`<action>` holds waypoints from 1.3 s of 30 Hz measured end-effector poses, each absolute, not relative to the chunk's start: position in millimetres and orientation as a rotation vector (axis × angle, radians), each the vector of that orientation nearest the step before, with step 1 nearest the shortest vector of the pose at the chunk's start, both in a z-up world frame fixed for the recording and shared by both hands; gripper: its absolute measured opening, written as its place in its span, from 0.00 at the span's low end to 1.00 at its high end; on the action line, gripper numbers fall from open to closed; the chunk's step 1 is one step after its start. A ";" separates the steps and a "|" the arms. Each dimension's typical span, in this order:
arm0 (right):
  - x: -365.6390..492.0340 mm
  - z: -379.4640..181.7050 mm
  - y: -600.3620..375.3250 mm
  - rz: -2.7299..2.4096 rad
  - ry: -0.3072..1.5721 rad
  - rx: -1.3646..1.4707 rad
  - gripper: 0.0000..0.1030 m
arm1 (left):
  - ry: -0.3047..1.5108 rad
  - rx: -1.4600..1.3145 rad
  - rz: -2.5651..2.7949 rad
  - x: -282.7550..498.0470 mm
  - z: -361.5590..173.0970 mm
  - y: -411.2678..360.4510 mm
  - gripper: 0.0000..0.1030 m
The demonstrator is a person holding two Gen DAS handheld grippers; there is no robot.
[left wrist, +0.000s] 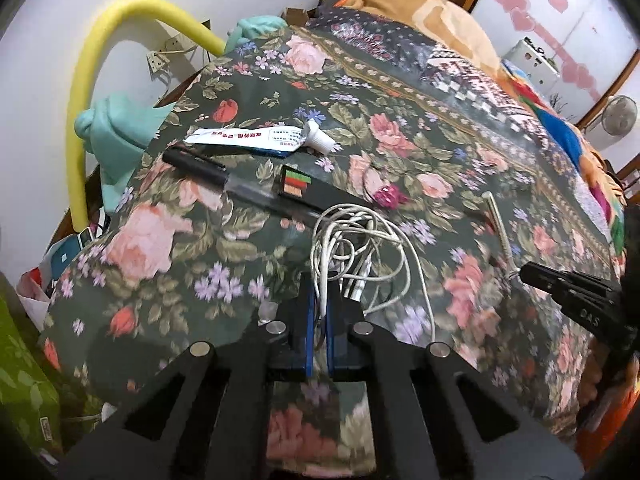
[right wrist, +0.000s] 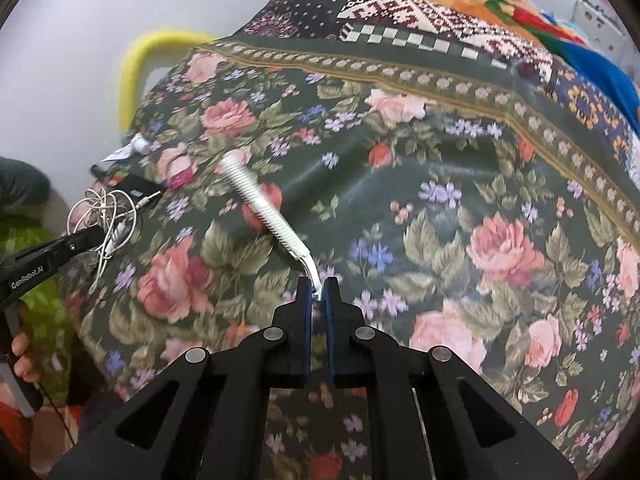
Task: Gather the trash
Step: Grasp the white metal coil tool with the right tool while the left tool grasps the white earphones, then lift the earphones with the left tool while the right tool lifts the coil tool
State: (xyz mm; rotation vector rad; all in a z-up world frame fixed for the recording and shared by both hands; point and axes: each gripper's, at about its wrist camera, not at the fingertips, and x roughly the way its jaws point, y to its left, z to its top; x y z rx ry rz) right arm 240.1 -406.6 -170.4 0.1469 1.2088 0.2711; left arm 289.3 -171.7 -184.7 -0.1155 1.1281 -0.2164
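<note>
The bed [left wrist: 400,92], w/ its dark floral blanket [right wrist: 400,200], is carrying everything here, and the trash is lying spread across the near half. No bin, bag or other container for the trash is showing in either view, so I can't say where any of this is going or what's already in it (the clutter on the floor at the far left is too blurred to read).

Largest item being worked: the tangle of white cable [left wrist: 360,240], sitting near the bed's front edge. The left gripper [left wrist: 319,292] is clenching its jaws on a few strands at the near side of the bundle; most of the loops are sprawling loose beyond. Imo the lift wants to be slow and straight up, since trailing loops are lying against the black flat box [left wrist: 316,196] and could drag it along.

Next, the white ribbed tube [right wrist: 260,208], lying diagonally to the right of the cable. The right gripper [right wrist: 316,286] is gripping its thin bent end, jaws nearly closed on it. That's a pinch at the very tip, so the long ribbed part is probably going to swing or droop; keeping it low and moving steadily seems wise.

Not yet touched, further back: the squeezed toothpaste tube [left wrist: 256,138], the dark pen-like stick [left wrist: 208,166] beside it, and a small crumpled magenta wrapper [left wrist: 390,194], approx. between box and ribbed tube.
</note>
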 end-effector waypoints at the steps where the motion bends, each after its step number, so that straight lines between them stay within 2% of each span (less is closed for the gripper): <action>1: 238.3 -169.4 -408.5 0.296 1.219 0.154 0.06 | 1.122 -0.115 -0.217 284.7 -181.4 -171.0 0.03; 3: 235.5 -165.1 -409.4 0.325 1.223 0.144 0.12 | 1.110 -0.102 -0.214 276.5 -175.3 -170.7 0.03; 5: 234.4 -156.5 -407.2 0.333 1.194 0.099 0.35 | 1.100 -0.085 -0.211 269.8 -170.5 -171.0 0.03; 7: 233.3 -148.4 -403.2 0.338 1.151 0.064 0.47 | 1.095 -0.073 -0.206 265.0 -168.5 -171.6 0.03; 8: 235.4 -146.2 -400.2 0.346 1.137 0.047 0.47 | 1.094 -0.073 -0.203 262.3 -168.1 -171.8 0.03; 15: 263.9 -182.7 -395.8 0.202 1.228 0.007 0.47 | 1.096 -0.056 -0.164 254.9 -170.6 -172.3 0.03; 17: 260.1 -184.5 -396.2 0.179 1.191 0.011 0.45 | 1.093 -0.048 -0.158 253.1 -170.5 -173.3 0.03; 18: 258.3 -185.0 -395.9 0.164 1.180 0.007 0.42 | 1.092 -0.043 -0.156 252.0 -170.1 -174.0 0.03; 19: 257.0 -185.0 -396.3 0.146 1.172 -0.001 0.31 | 1.091 -0.040 -0.155 251.3 -169.6 -174.2 0.03; 20: 256.0 -184.7 -397.8 0.131 1.165 -0.007 0.14 | 1.090 -0.036 -0.153 250.6 -168.9 -174.6 0.03; 21: 255.9 -185.0 -401.4 0.127 1.168 0.006 0.08 | 1.088 -0.035 -0.152 250.0 -168.2 -174.8 0.03; 27: 246.4 -176.8 -424.6 0.147 1.180 0.128 0.09 | 1.063 -0.044 -0.149 241.9 -156.3 -173.3 0.03; 39: 202.4 -83.5 -376.1 0.265 1.000 0.078 0.09 | 0.948 -0.072 -0.102 199.6 -102.4 -141.7 0.03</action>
